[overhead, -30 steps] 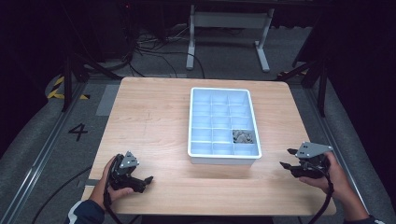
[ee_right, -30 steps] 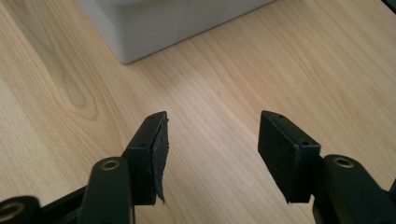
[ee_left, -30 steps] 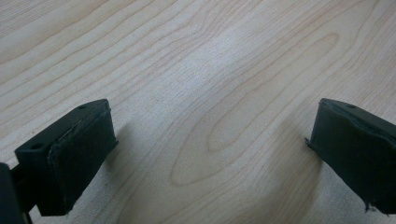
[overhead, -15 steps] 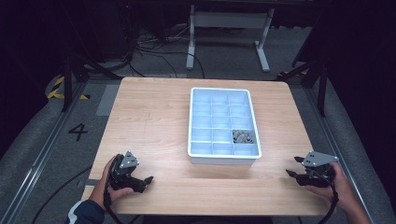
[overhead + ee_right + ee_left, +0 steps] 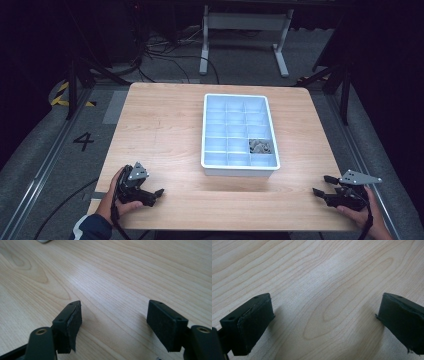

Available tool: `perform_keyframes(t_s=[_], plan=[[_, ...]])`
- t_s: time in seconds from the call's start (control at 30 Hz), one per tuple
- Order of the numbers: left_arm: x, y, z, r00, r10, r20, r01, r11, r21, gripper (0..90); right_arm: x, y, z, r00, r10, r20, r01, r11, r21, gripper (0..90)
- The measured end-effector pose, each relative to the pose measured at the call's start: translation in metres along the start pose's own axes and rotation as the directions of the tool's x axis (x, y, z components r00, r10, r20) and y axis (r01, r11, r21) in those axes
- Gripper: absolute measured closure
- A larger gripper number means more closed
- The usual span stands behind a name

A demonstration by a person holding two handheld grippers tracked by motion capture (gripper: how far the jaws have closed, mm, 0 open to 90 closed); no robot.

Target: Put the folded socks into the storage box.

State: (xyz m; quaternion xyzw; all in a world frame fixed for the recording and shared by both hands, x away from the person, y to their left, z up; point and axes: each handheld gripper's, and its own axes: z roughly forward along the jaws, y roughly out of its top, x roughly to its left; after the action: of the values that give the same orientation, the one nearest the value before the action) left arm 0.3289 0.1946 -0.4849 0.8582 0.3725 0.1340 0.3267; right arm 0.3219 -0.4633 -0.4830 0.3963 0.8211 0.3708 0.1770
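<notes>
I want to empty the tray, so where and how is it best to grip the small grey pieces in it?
Probably from straight above: the grey pieces lie in one walled compartment of the white tray, so its dividers block any sideways approach. Their exact shape is too small to tell.

Your white compartment tray (image 5: 240, 127) sits flat at table centre; grey small parts (image 5: 260, 146) fill one cell toward its 4 o'clock corner.
</notes>
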Motion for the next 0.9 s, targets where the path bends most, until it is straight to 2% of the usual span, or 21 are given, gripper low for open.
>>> perform_keyframes(t_s=[0.3,0.43,0.8,0.87,0.9], plan=[[0.0008,0.0001,0.0001,1.0,0.001,0.002,-0.001,1.0,0.0,0.1,-0.0005,-0.0005,-0.0002,0.9999,0.007,0.008,-0.007,1.0,-0.001,26.4],[0.0009,0.0001,0.0,1.0,0.0,0.003,0.0,1.0,0.002,0.1,0.0011,-0.0001,0.0006,0.9994,0.021,0.029,-0.021,1.0,0.0,25.6],[0.0007,0.0001,0.0002,1.0,-0.002,0.006,0.002,1.0,0.001,0.1,0.0016,0.0011,0.0017,0.9982,0.037,0.047,-0.038,0.999,0.002,24.3],[0.0013,0.0008,0.0005,1.0,-0.001,-0.004,0.001,1.0,0.0,0.1,0.0015,0.0011,0.0017,0.9982,0.038,0.047,-0.038,0.999,0.002,24.3],[0.0009,0.0012,0.0015,0.9999,-0.014,0.002,0.014,0.9999,0.001,0.1,0.0016,0.001,0.0017,0.9982,0.037,0.047,-0.038,0.999,0.002,24.1]])
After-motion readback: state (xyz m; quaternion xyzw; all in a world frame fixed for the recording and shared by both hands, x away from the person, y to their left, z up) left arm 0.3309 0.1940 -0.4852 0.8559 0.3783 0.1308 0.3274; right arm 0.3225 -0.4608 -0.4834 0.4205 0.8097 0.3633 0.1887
